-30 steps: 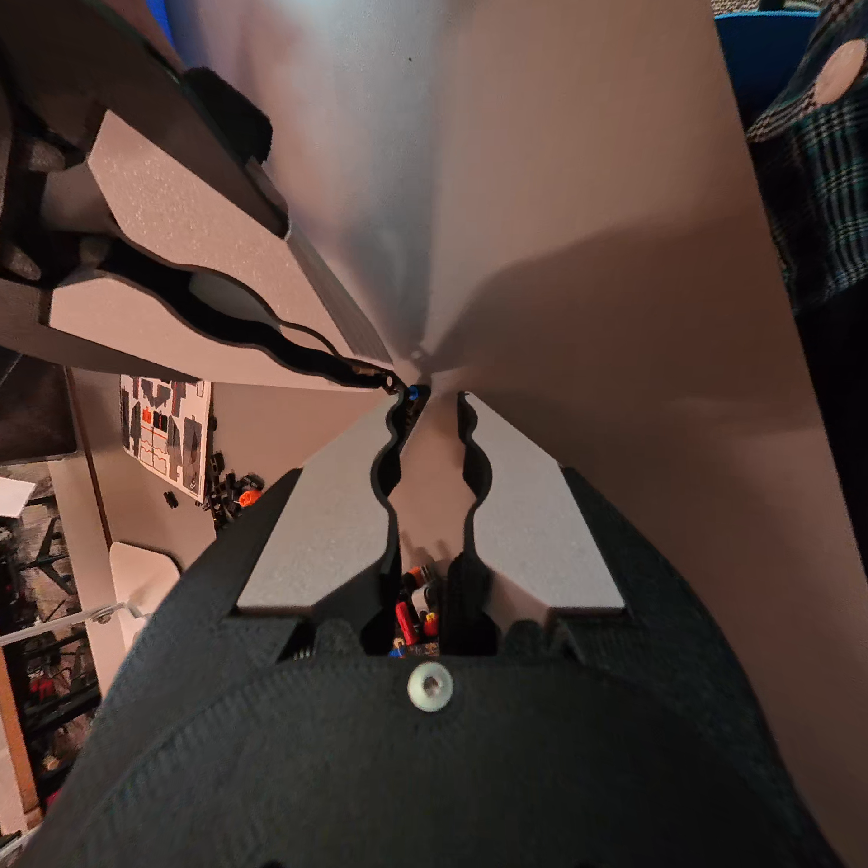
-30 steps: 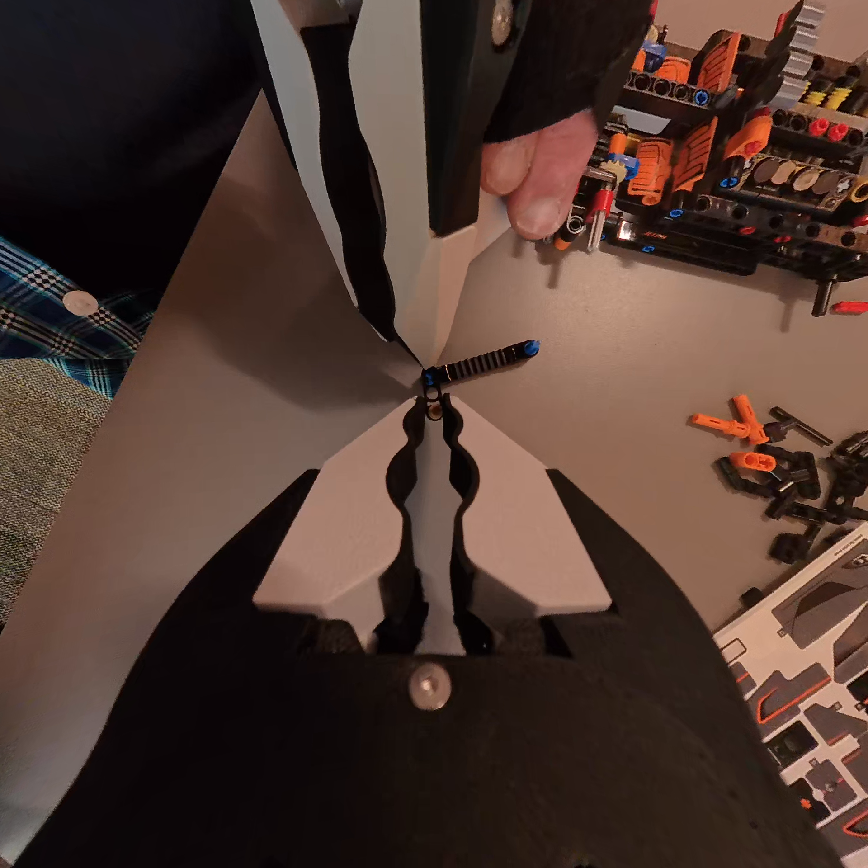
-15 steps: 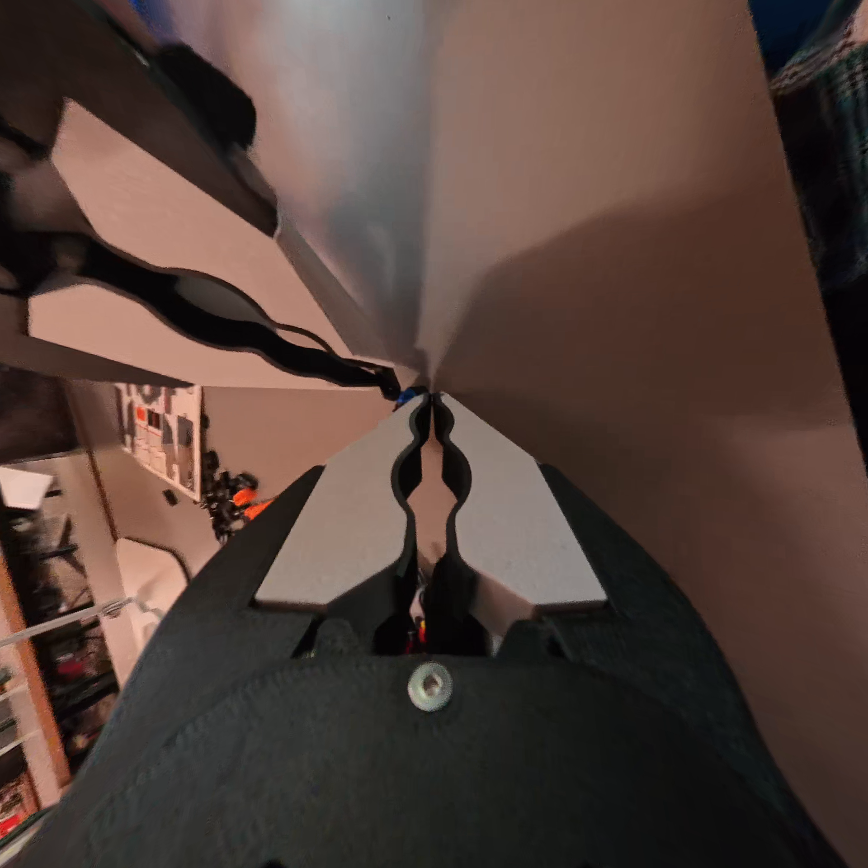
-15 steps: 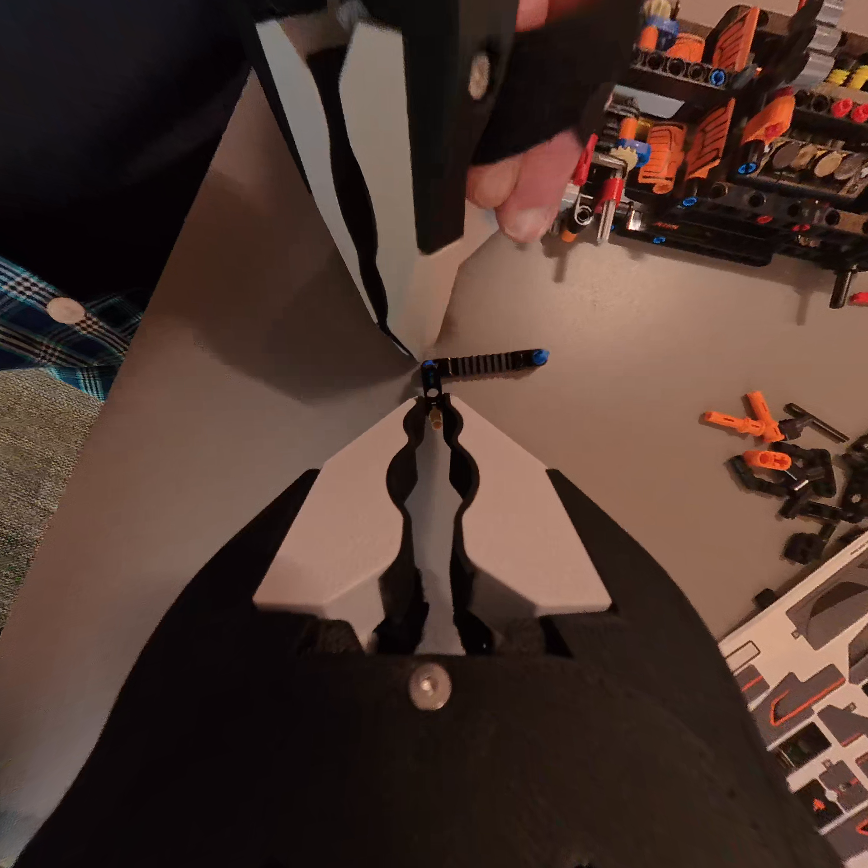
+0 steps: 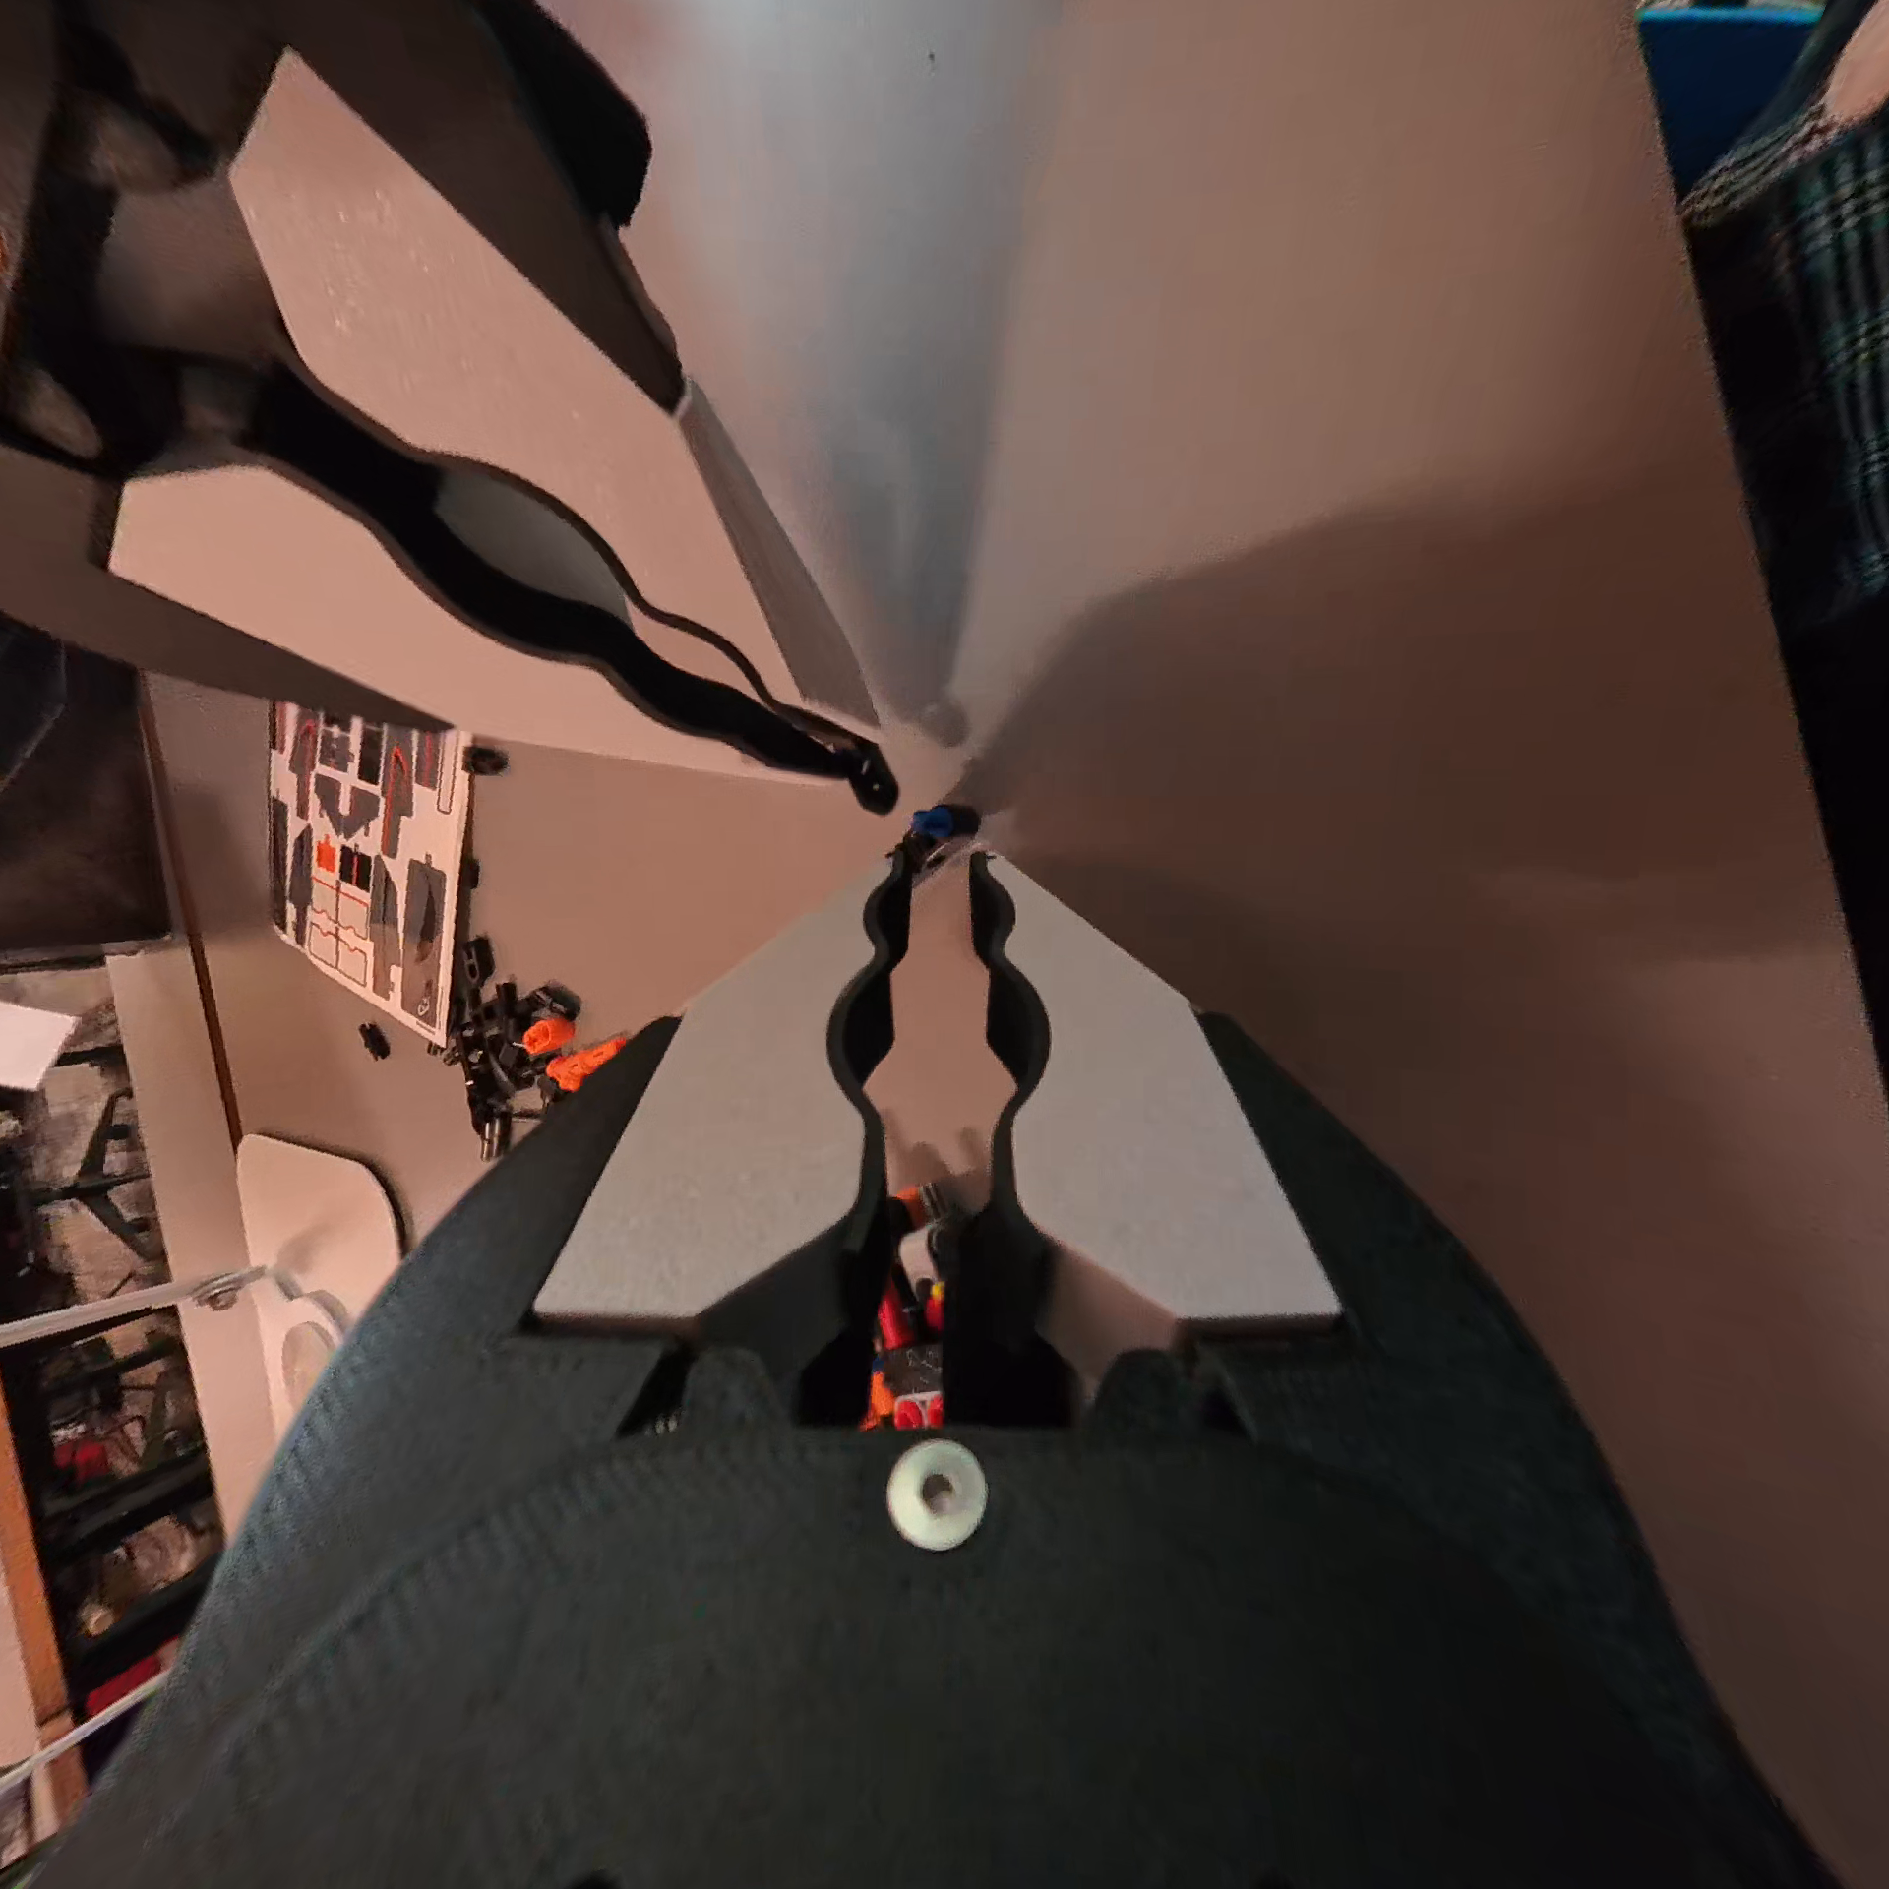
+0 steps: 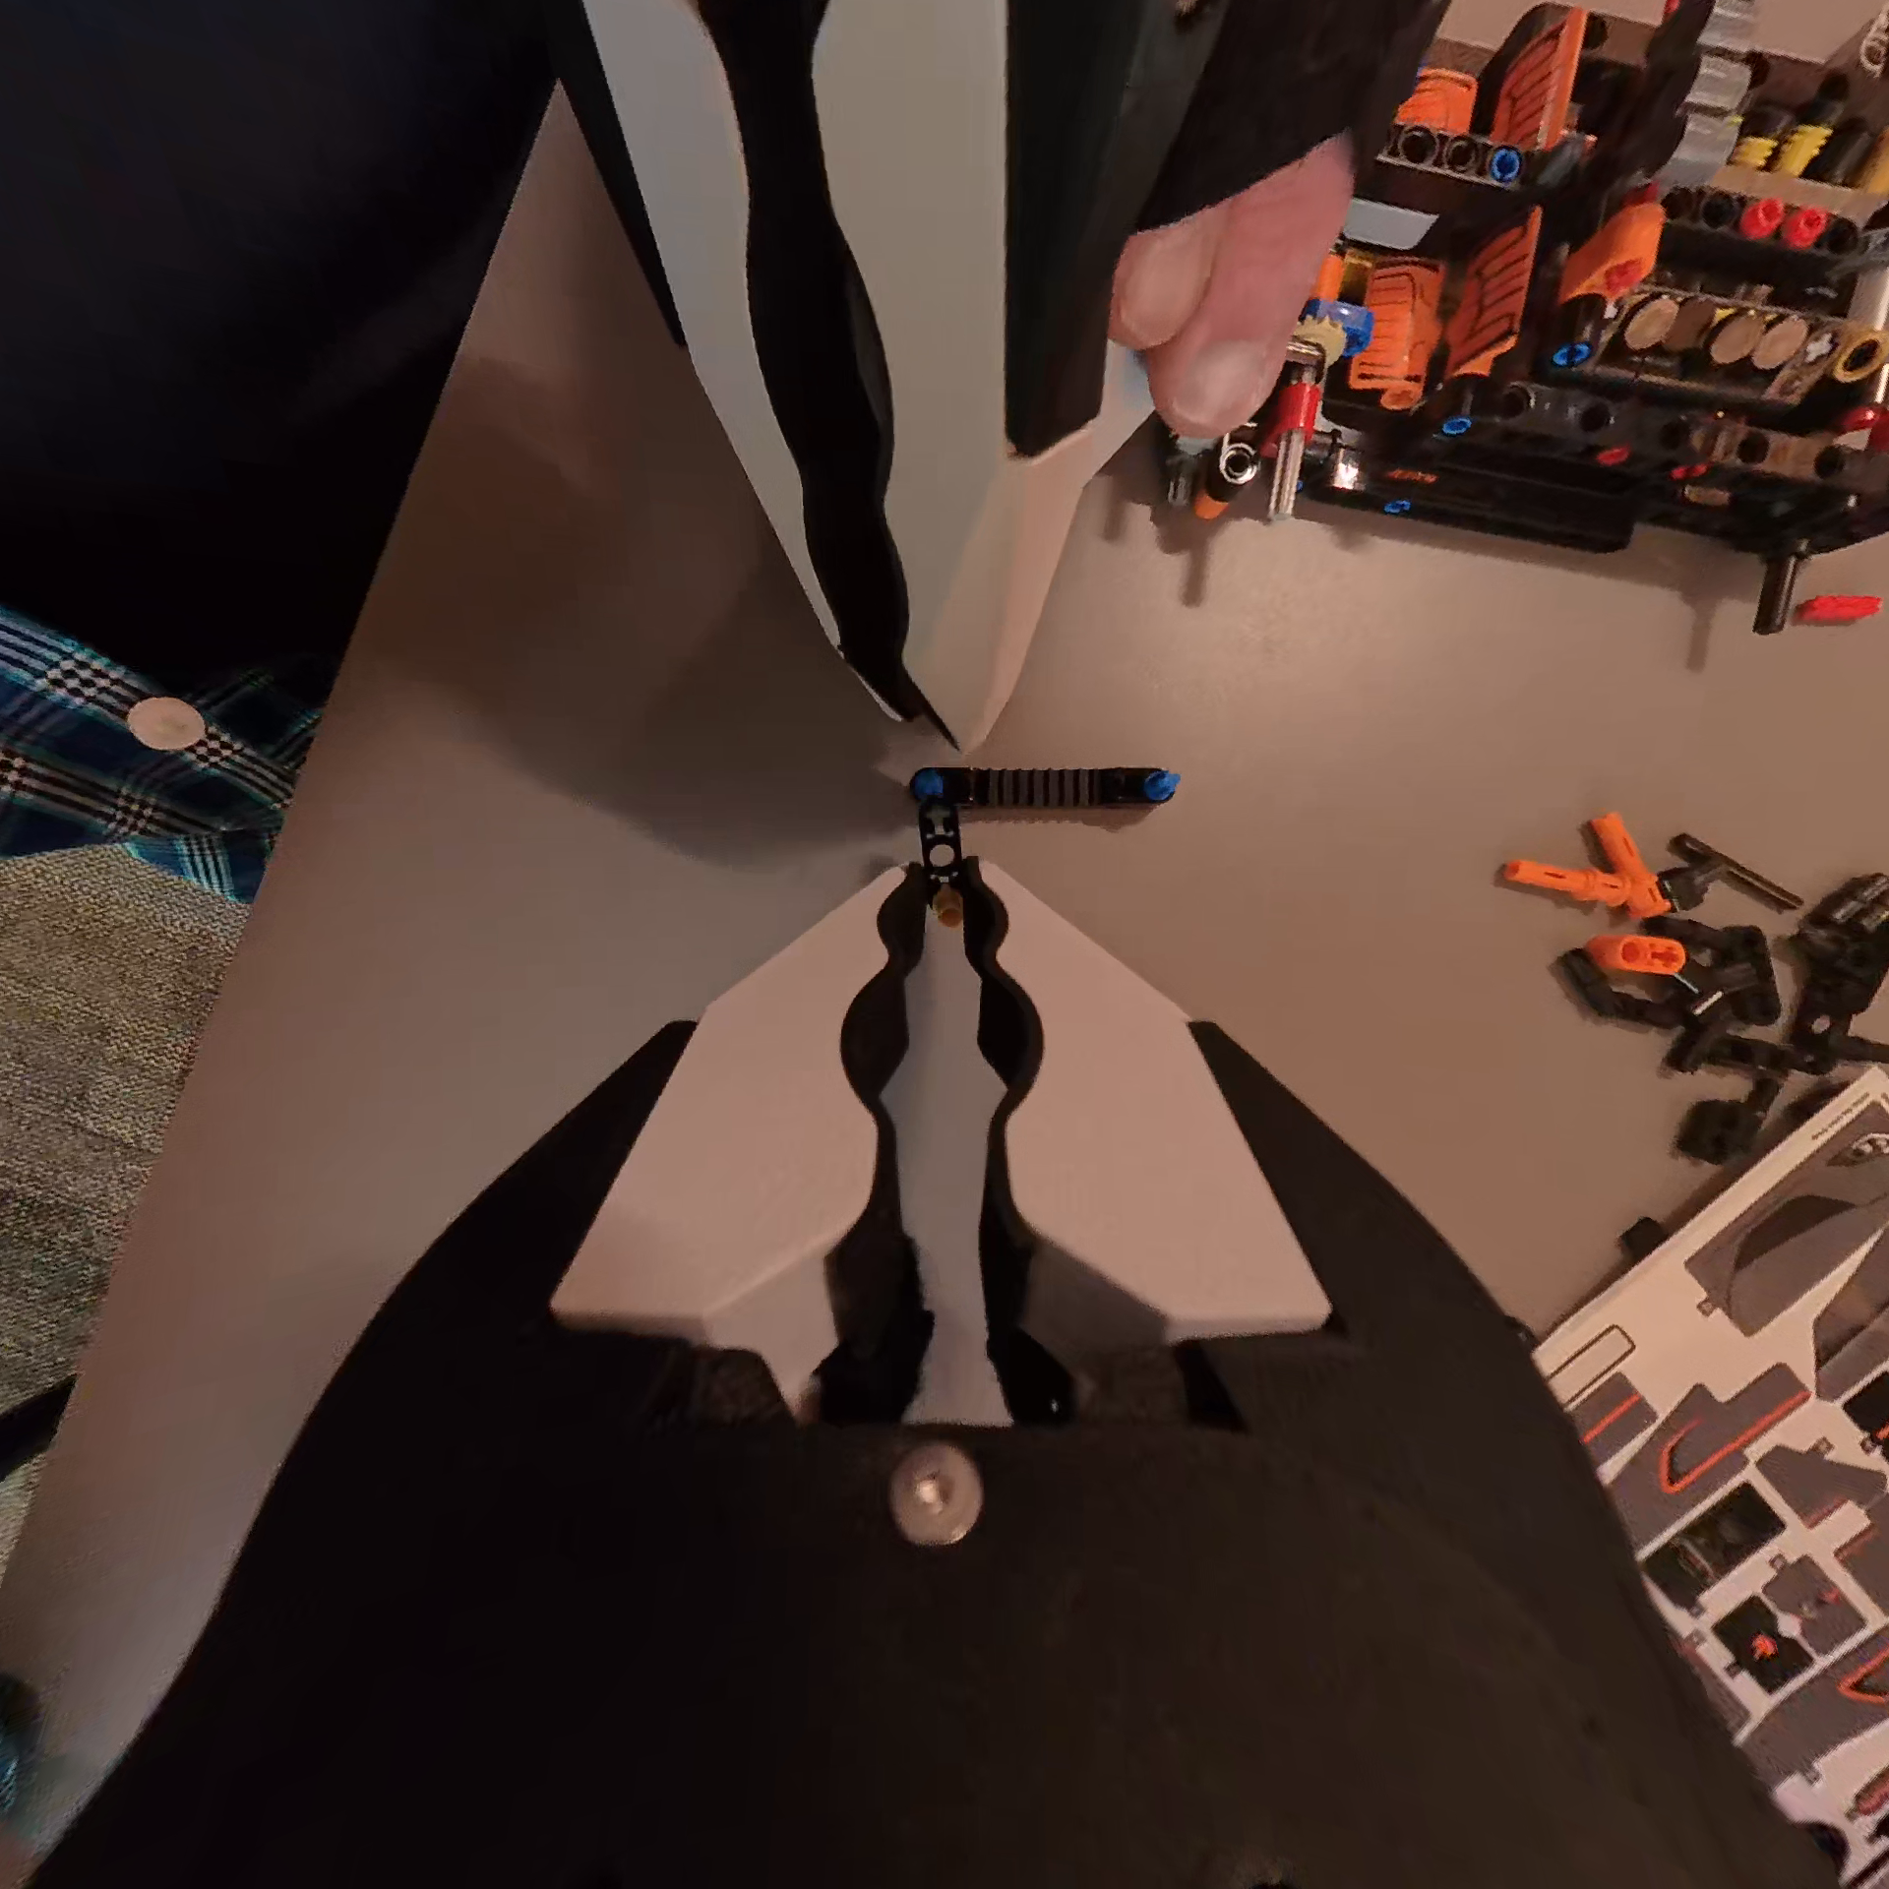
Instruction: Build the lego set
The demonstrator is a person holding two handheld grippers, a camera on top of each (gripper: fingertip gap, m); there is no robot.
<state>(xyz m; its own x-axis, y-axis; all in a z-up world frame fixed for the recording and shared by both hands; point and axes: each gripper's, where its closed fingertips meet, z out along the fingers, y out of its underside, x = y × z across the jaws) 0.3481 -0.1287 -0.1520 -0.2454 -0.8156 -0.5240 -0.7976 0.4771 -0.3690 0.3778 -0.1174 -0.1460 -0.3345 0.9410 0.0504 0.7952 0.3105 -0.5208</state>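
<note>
The small black subassembly, a toothed rack beam (image 6: 1043, 785) w/ blue pins at both ends pinned to a short black liftarm (image 6: 941, 843), sits just above the grey table (image 6: 1278, 716), held by the liftarm in the right gripper (image 6: 942, 877), whose tips pinch it, a tan pin showing between them. Half a sec ago the left gripper (image 5: 935, 864) had its tips nearly together by the rack's blue end; now they're spread a bit, w/ the blue pin (image 5: 928, 820) just ahead of them and nothing clamped. In the right wrist view its tips hang just above the rack's left end, not touching, and the rack has swung from tilted to level. Judgement: the press-on step looks done, left has let go, so the piece likely goes next to the big orange-and-black model (image 6: 1595, 337) at far right. Loose black and orange parts (image 6: 1738, 981) and a sticker sheet (image 6: 1758, 1431) lie to the right.
</note>
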